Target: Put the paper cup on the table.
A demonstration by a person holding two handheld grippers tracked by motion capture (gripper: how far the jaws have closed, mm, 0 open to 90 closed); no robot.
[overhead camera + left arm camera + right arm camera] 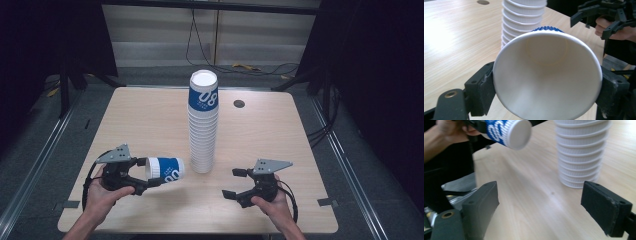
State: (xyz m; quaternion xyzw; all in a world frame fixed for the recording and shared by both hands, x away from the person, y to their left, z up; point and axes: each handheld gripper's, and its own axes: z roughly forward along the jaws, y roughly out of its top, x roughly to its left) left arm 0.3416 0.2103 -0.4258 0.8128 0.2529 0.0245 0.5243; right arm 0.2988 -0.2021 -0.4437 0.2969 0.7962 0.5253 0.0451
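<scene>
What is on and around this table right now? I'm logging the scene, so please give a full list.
Single paper cup: one, blue and white, held on its side above the table's left front, rim between the left gripper's jaws.
Cup stack: one tall stack, white with a blue printed cup on top, upright at the table's middle.
Table: one, light wood, with a dark round grommet near the far edge.
Cables: several, black, on the floor behind the table.
Left gripper: one, black, front left, closed on the single cup.
Right gripper: one, black, front right, jaws open with nothing between them.
Person's hands: two, one on each gripper, at the near edge.
</scene>
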